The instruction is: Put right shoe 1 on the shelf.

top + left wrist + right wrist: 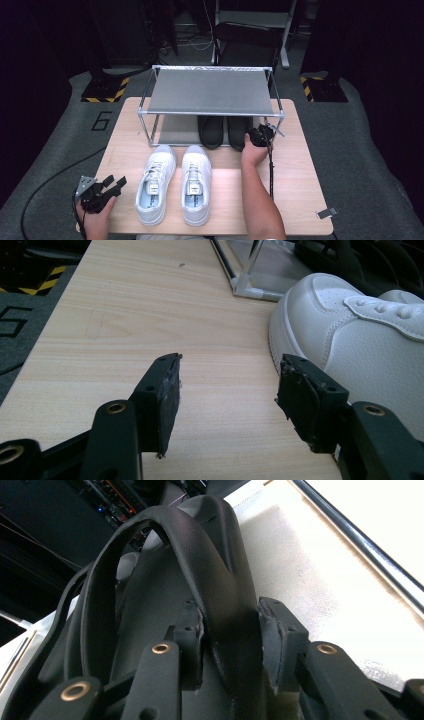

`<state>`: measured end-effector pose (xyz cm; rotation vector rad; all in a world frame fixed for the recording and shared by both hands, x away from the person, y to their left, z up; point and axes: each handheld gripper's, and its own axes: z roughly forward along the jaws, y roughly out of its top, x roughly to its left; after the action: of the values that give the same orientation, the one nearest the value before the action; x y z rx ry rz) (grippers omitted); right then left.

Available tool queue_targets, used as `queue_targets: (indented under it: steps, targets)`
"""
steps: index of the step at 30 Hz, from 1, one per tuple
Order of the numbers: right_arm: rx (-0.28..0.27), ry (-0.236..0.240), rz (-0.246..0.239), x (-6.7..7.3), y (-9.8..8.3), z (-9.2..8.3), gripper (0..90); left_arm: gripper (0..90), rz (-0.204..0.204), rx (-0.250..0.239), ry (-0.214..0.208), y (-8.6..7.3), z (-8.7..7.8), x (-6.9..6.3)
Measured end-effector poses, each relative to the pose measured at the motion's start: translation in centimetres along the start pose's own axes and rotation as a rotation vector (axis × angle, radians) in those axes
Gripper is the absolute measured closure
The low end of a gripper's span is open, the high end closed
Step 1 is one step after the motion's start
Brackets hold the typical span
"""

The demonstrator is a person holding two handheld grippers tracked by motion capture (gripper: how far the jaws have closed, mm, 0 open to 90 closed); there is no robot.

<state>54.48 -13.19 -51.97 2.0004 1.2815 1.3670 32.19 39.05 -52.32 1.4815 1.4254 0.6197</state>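
One right claw (227,645) pinches the heel of the black rubber shoe (200,570) under the grey metal shoe rack (210,90) at one o'clock on the table (300,175), and it could slip out if pulled fast, while the left claw (227,395) waits open.

Both grippers are matte black. The left gripper (114,184) carries a grey three-cornered plate (85,183) on its body, behind the jaws. Each jaw arm has brass-coloured screw eyelets, and the flat pads (169,401) are worn at their edges. A black cable (270,170) trails from the right gripper (256,136). Both forearms are bare.
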Motion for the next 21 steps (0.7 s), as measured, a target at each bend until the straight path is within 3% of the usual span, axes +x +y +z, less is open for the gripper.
queue_targets:
  steps: [9,13,17,18,21]
  targets:
    - [0.004,-0.001,-0.011,0.5,0.01,0.59,63.7,42.2,-0.003,0.0,0.002,-0.06,-0.01,0.08]
    - [0.017,-0.05,-0.022,0.7,-0.17,0.61,63.1,42.2,-0.002,-0.005,0.0,-0.07,-0.03,0.06]
    - [0.024,-0.053,-0.005,0.38,-0.48,0.59,58.0,42.2,-0.005,-0.005,0.001,-0.12,-0.05,0.09]
    - [0.028,-0.035,0.009,0.41,-0.52,0.44,57.0,42.2,-0.006,-0.005,0.001,-0.12,-0.06,0.09]
    - [0.011,-0.033,-0.036,0.49,-0.58,0.1,54.3,42.2,0.0,0.004,-0.005,-0.07,-0.14,0.07]
